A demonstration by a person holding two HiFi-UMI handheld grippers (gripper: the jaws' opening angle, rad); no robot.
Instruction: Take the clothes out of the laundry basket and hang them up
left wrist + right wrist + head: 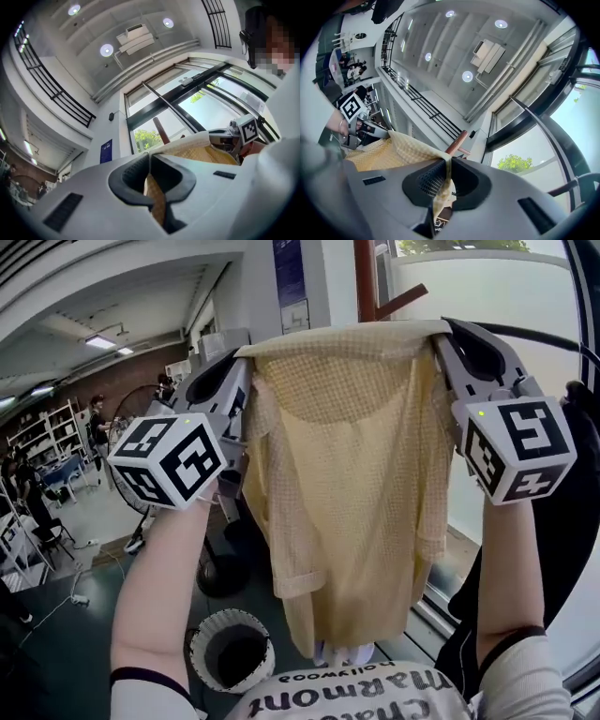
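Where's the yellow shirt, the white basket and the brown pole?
yellow shirt [352, 474], head view, middle of the hanging cloth.
white basket [232, 618], head view, its far rim.
brown pole [365, 277], head view, its upright shaft.

Source: daylight through window [497, 292], upper right, washed out.
Ceiling lamps [467, 76]: small glaring discs.
Shirt [347, 474]: backlit, glowing.
Lower left: dim.
Edges: fisheye bend, black corners, gripper views.
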